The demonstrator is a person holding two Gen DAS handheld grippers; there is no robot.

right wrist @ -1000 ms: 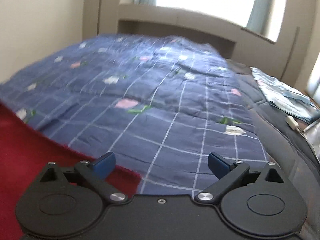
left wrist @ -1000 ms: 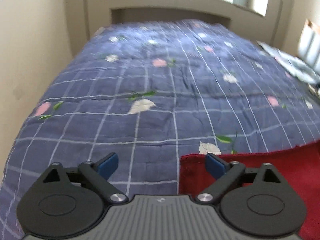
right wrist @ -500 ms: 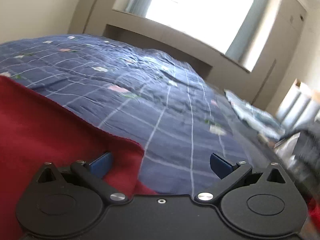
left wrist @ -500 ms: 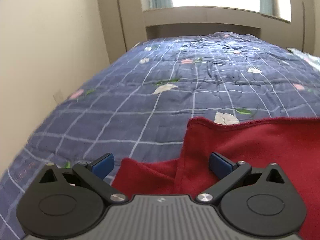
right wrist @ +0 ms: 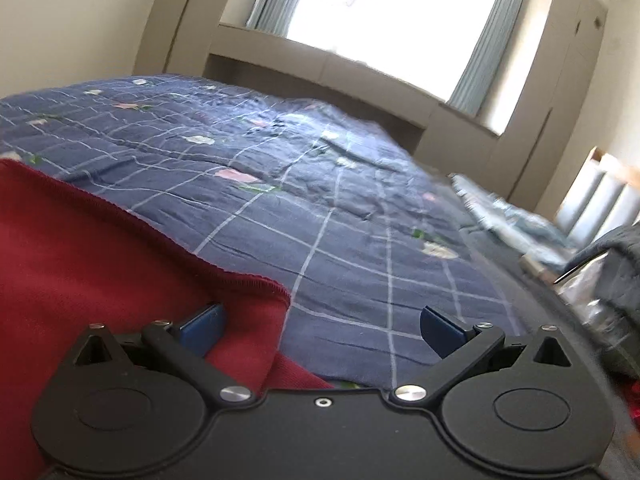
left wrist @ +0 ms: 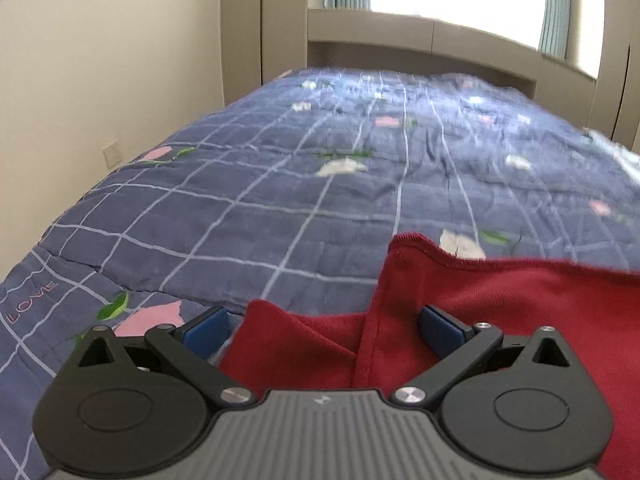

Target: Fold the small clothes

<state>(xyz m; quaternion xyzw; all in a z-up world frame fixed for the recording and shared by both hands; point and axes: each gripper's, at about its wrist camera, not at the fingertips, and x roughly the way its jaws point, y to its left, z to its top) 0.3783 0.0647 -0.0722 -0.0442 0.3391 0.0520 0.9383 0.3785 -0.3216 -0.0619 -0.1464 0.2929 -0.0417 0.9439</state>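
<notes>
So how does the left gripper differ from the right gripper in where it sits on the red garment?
The left gripper straddles a folded corner; the right gripper straddles the red garment edge, right finger over the quilt. Left body is grey, right black. Both are open.

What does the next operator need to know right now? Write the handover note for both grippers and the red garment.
Left gripper: open, holding nothing, with the left corner of the red garment lying between its fingers.
Right gripper: open, holding nothing; the garment's right corner lies beside its left finger.
Garment: spread on the blue checked bedspread at the near end of the bed. In the left view one flap already lies over a lower layer, so it seems partly folded.
Left: close on both corners, probably fold again and smooth. How many folds are done cannot be told.
</notes>
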